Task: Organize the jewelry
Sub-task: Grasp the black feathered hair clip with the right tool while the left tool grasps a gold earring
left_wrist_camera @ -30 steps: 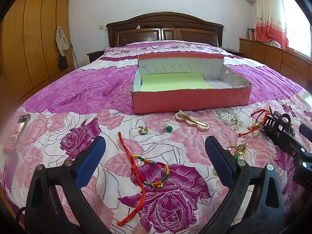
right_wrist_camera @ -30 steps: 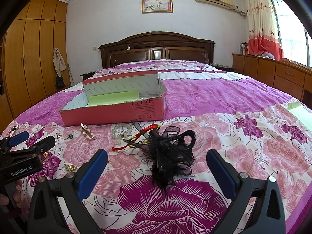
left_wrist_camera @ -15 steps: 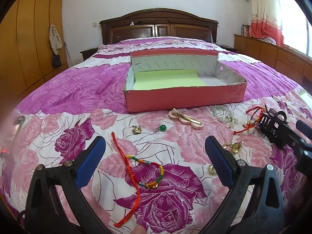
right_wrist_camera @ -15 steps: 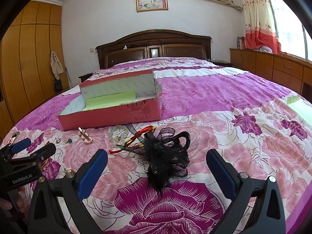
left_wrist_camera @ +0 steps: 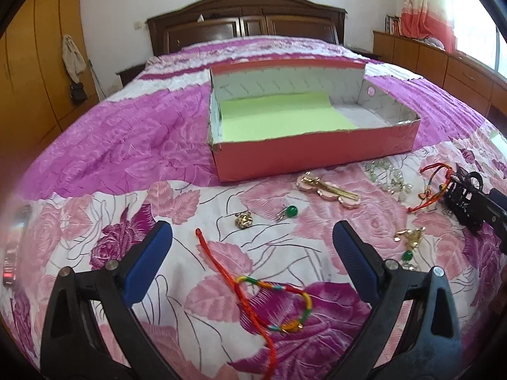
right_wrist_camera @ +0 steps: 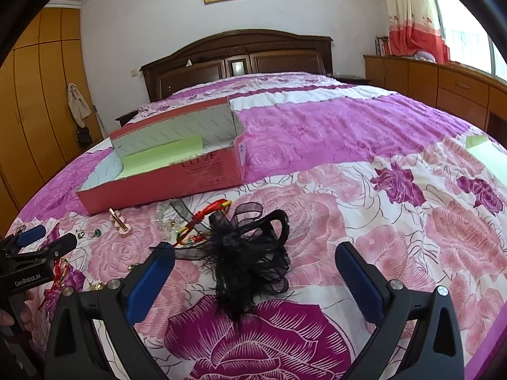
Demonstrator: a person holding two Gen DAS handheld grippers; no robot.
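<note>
A pink cardboard box (left_wrist_camera: 317, 155) with a green paper lining lies open on the bed; it also shows in the right wrist view (right_wrist_camera: 164, 177). My left gripper (left_wrist_camera: 252, 253) is open and empty above a red cord with a multicoloured bracelet (left_wrist_camera: 275, 304). Ahead of it lie a gold charm (left_wrist_camera: 243, 220), a green bead pendant (left_wrist_camera: 290, 212), a pink hair clip (left_wrist_camera: 329, 188) and clear beads (left_wrist_camera: 388, 177). My right gripper (right_wrist_camera: 253, 269) is open and empty around a black feather hairpiece (right_wrist_camera: 250, 253). A red braided cord (right_wrist_camera: 206, 218) lies behind the hairpiece.
The flowered bedspread (right_wrist_camera: 380, 221) covers the whole bed. A phone (left_wrist_camera: 12, 262) lies at the left edge. A gold and green earring (left_wrist_camera: 408, 243) lies right of my left gripper. A wooden headboard (left_wrist_camera: 247, 28), wardrobe and side cabinets ring the bed.
My left gripper has moved forward and tilted down, so the bracelet and box look closer. My right gripper has moved slightly closer to the black hairpiece. Both stayed open.
</note>
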